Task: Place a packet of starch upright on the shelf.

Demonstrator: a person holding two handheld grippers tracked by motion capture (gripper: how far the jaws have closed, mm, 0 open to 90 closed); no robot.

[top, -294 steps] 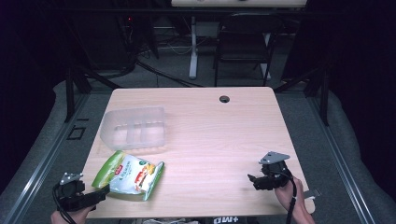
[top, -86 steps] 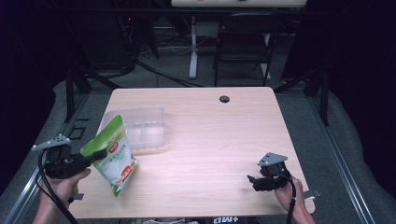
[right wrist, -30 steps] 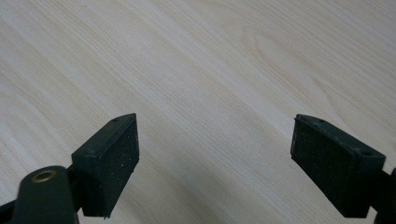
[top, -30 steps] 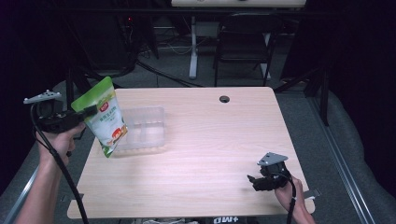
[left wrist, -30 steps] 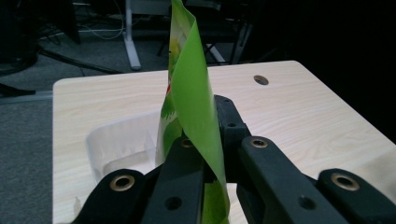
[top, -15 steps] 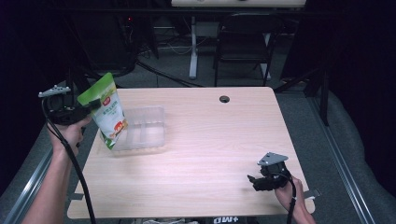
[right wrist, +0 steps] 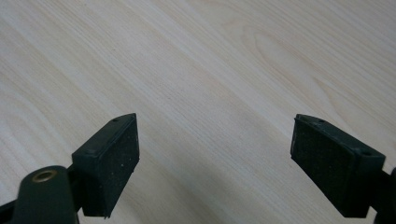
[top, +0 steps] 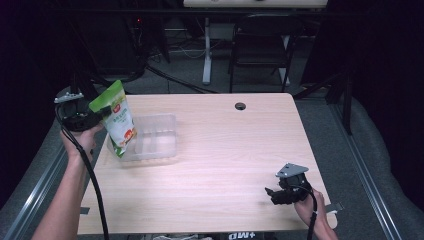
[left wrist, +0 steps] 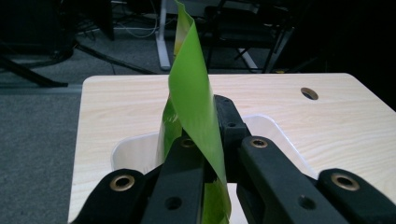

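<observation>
A green snack bag hangs upright over the left end of a clear plastic tub on the wooden table. My left gripper is shut on the bag's green top edge, at the table's left side. In the left gripper view the green bag top is pinched between the black jaws, with the tub below it. My right gripper rests low at the table's front right, open. In the right gripper view my right gripper has its pads wide apart over bare wood.
A round cable hole sits near the table's far edge. Dark chairs and desk legs stand behind the table. Grey floor runs along both sides.
My left gripper has carried the bag rightward and down, from beside the table's left edge to over the tub's left end. The right gripper has stayed put.
</observation>
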